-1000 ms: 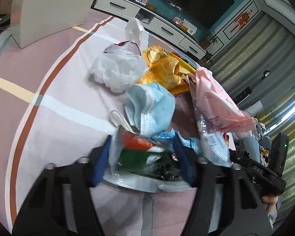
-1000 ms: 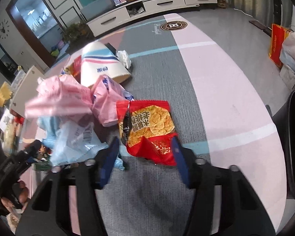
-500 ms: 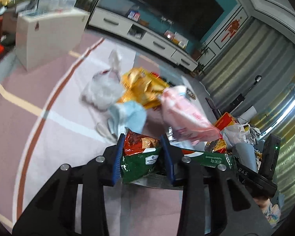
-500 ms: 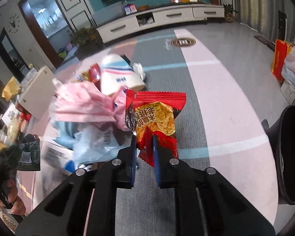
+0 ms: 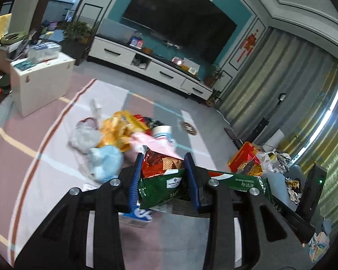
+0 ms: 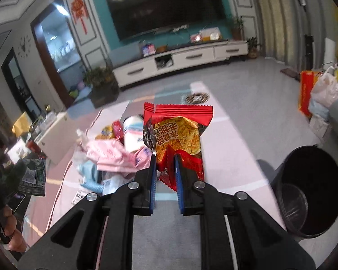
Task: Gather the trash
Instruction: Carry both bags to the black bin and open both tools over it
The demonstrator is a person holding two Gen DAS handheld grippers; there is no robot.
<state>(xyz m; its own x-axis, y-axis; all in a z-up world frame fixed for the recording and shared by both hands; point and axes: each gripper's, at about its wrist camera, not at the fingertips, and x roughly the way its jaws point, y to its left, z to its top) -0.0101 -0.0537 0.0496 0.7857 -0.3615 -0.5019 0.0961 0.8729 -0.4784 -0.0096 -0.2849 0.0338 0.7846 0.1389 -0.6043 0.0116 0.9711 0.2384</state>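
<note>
My left gripper (image 5: 163, 157) is shut on a green and red snack wrapper (image 5: 164, 180), held up off the carpet. In the right wrist view my right gripper (image 6: 165, 158) is shut on a red snack packet (image 6: 180, 132) that stands upright between the blue pads. The trash pile lies on the carpet beyond: a blue face mask (image 5: 107, 162), a yellow packet (image 5: 118, 130), a white plastic bag (image 5: 84, 135) and pink plastic bags (image 6: 111, 156). A black bin (image 6: 311, 191) stands at the lower right of the right wrist view.
A white box (image 5: 41, 82) stands on the left of the carpet. A white TV cabinet (image 5: 151, 69) runs along the far wall. More bags and a red box (image 5: 244, 159) lie at the right by the curtains. A hand (image 6: 9, 231) shows at the lower left.
Both grippers closed on their packets and lifted them off the carpet. Both views tilted up, bringing the TV wall into sight.
</note>
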